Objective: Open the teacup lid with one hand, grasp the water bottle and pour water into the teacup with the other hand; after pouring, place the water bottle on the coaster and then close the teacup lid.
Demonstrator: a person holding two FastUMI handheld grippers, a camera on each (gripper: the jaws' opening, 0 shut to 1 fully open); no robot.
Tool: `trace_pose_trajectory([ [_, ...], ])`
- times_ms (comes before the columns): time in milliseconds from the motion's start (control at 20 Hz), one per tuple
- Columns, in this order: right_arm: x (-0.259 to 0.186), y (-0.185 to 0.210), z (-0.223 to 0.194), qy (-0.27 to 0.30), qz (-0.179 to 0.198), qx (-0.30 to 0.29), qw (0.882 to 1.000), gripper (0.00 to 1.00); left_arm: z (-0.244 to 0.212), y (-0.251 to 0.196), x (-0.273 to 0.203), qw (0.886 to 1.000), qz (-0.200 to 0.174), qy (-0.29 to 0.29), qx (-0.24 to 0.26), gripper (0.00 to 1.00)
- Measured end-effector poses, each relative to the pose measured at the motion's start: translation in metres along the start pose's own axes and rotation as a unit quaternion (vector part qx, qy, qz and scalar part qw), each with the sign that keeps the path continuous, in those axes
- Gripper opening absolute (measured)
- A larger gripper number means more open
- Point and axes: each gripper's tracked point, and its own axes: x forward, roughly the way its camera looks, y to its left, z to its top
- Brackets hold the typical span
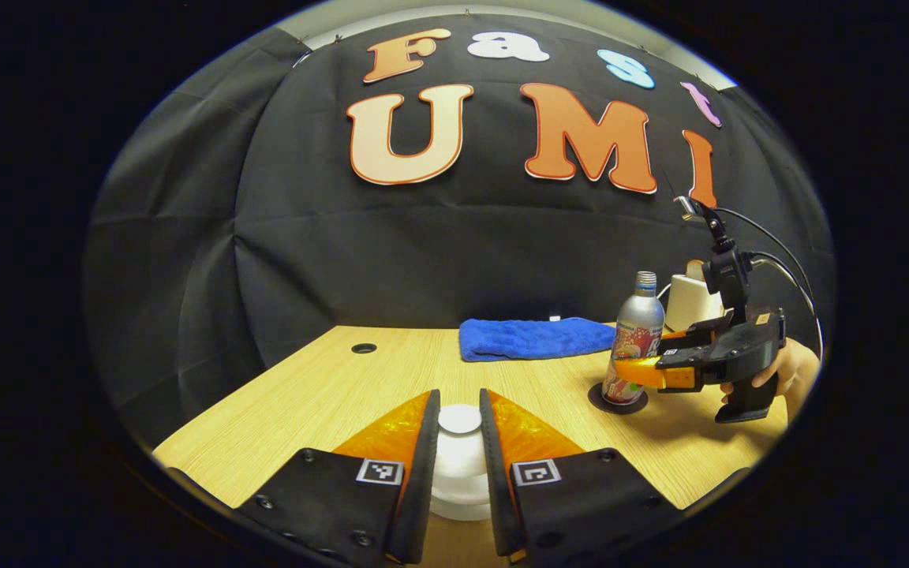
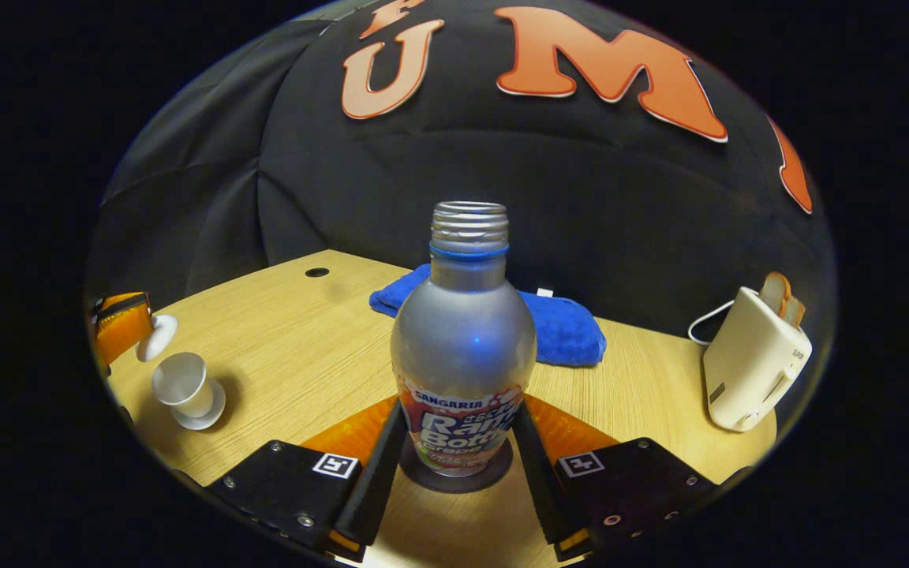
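My left gripper (image 1: 459, 394) is shut on the white teacup lid (image 1: 460, 420), which sits between its orange fingers. In the right gripper view that gripper (image 2: 127, 319) holds the lid (image 2: 159, 338) up beside the white teacup (image 2: 178, 377), which stands uncovered on its saucer. The silver water bottle (image 2: 462, 339) stands upright and capless on a dark round coaster (image 2: 454, 477). My right gripper (image 2: 458, 406) closes around its label, both fingers touching its sides. In the left gripper view, the right gripper (image 1: 644, 371) grips the bottle (image 1: 638, 323) low down, over the coaster (image 1: 596, 398).
A folded blue towel (image 1: 537, 338) lies at the back of the wooden table (image 1: 328, 386). A cream toaster (image 2: 750, 367) with bread in it stands at the right, its cord trailing behind. A hand (image 1: 790, 367) holds the right gripper. A cable hole (image 1: 363, 348) is at the back left.
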Motion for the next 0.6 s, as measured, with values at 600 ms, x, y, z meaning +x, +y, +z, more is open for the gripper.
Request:
trace_pose_trajectory([
  [600, 0.000, 0.001, -0.006, -0.006, 0.003, 0.009, 1.000, 0.80, -0.045, -0.010, 0.009, 0.999, 0.004, 0.054, -0.001, 0.36],
])
